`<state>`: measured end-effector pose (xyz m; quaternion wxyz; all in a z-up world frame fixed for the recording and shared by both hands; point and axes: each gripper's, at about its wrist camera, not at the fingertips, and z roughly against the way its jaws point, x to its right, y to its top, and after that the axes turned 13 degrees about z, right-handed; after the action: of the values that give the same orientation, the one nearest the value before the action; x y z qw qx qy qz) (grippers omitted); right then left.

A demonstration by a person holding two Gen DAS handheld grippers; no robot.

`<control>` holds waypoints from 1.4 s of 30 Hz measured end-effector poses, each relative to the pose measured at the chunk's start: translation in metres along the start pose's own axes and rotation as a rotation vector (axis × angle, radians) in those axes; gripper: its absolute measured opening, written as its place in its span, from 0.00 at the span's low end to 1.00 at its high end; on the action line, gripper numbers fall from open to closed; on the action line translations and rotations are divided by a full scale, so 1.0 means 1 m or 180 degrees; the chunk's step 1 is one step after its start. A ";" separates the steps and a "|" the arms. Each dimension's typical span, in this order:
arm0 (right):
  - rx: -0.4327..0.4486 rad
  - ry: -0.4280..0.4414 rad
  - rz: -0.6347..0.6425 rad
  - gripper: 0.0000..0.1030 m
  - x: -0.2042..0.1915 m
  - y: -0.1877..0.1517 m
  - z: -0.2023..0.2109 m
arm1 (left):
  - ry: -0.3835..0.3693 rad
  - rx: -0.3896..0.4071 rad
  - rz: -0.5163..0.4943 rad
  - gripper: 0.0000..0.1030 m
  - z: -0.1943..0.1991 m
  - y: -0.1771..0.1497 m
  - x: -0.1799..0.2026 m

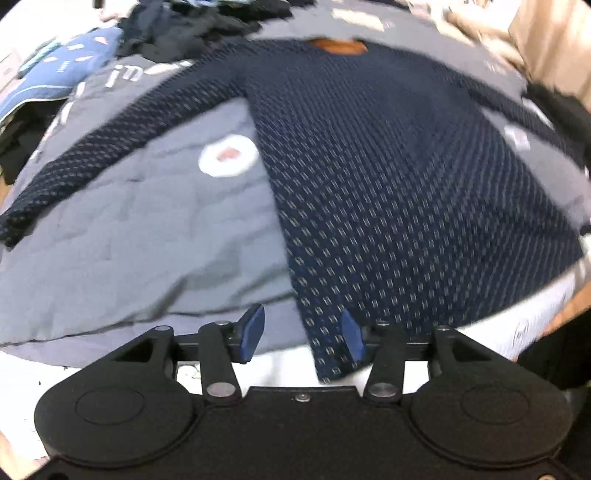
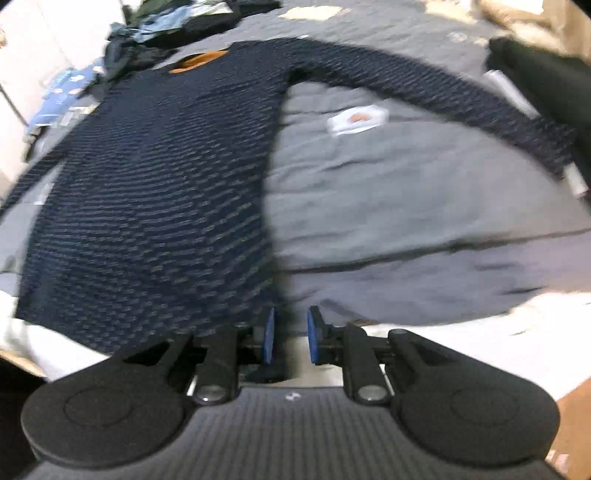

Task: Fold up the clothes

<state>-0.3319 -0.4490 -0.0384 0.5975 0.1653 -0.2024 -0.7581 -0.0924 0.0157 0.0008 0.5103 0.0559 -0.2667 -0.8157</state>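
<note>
A big bed with a grey quilt (image 1: pixel 147 229) that has white patches fills both views. On the quilt lies a dark blue knitted sweater with small pale dashes (image 1: pixel 388 177). It lies flat, front side down or up I cannot tell, with its orange-lined neck far from the cameras and its bottom edge at the near side of the bed. Both long sleeves stick out to the sides, away from the sweater's body.

The left gripper (image 1: pixel 303 334) hangs just above the sweater's near left corner. Its blue fingers (image 1: pixel 255 328) stand apart, and the corner lies between them, but they do not squeeze it. The right gripper (image 2: pixel 291 338) is at the sweater's near right corner. Its fingers are only a little apart, with a small gap and nothing pinched in it.

So I think the sweater is now spread out, and the folding itself has not begun. The next move looks like taking a sleeve (image 2: pixel 424 88) and laying it over the sweater's body. That needs a firm pinch on thin cloth without grabbing the quilt under it.

Beyond the sweater's neck there is a heap of dark clothes (image 1: pixel 192 33), and left of that a blue pillow with small shapes (image 1: pixel 70 70). A black thing (image 2: pixel 539 81) lies close to the right sleeve's end. It could get in the way.
</note>
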 end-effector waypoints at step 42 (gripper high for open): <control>0.1657 0.0967 0.0103 0.65 -0.038 0.201 -0.096 | -0.0303 0.1423 0.0291 0.71 -0.076 0.096 0.096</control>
<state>-0.1070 -0.4632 -0.0196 0.5705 0.4212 -0.3008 -0.6377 -0.0331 -0.1286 0.0008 0.5085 0.1169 -0.4668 -0.7141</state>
